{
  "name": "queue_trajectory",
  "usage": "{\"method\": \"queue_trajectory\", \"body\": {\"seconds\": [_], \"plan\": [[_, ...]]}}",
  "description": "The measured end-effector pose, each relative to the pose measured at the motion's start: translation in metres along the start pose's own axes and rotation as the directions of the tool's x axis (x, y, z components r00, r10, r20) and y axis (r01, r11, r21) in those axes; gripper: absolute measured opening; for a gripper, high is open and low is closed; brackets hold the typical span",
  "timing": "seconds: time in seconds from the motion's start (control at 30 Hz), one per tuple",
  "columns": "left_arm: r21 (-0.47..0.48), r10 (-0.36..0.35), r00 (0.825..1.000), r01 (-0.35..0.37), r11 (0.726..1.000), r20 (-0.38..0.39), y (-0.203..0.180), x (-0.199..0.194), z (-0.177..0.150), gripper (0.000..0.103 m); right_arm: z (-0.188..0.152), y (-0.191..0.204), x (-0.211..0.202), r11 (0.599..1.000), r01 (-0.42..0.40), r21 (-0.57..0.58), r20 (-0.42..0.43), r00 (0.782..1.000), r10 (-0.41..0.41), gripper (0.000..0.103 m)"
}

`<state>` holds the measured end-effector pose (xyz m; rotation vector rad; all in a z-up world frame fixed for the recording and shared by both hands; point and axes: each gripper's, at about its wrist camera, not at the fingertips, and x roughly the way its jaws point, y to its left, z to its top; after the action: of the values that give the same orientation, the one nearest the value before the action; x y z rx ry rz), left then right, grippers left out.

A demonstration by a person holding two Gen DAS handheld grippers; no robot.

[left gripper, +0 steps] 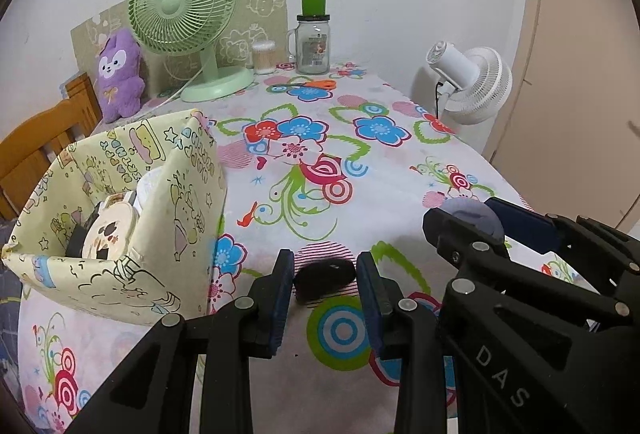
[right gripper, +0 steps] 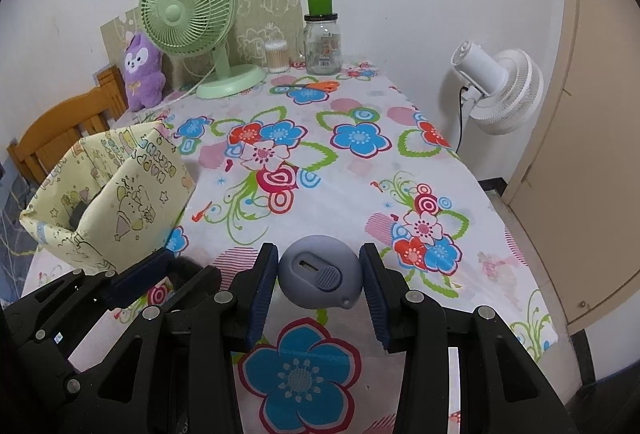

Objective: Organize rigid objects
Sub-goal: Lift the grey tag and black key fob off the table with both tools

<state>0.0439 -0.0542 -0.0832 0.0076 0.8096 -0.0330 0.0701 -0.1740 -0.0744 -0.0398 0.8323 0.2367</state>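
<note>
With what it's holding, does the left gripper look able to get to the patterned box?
Probably yes: the left gripper, shut on a black object, has the box close on its left, open-topped, nothing between.

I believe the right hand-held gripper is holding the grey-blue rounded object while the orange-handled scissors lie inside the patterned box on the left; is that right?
Not quite. The right hand-held gripper does hold the grey-blue rounded object, but the orange-handled scissors are not in the patterned box. They lie flat on the floral tablecloth at the far end, near the glass jar. The right wrist view shows this.
</note>
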Motion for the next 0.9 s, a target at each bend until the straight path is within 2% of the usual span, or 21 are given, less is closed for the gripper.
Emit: {"method": "queue_trajectory", "body": {"seconds": [0.67, 0.9], "plan": [[0.024, -0.009, 0.998, 0.008, 1.0, 0.058, -0.001, -0.034, 0.015, 0.032, 0.012, 0.005, -0.035, 1.0, -0.001, 0.009, 0.063, 0.998, 0.0, 0.046], [0.005, -0.018, 0.999, 0.018, 1.0, 0.043, 0.002, -0.032, 0.011, 0.032, 0.012, 0.007, -0.035, 1.0, -0.001, 0.005, 0.058, 0.998, 0.001, 0.046]]}}
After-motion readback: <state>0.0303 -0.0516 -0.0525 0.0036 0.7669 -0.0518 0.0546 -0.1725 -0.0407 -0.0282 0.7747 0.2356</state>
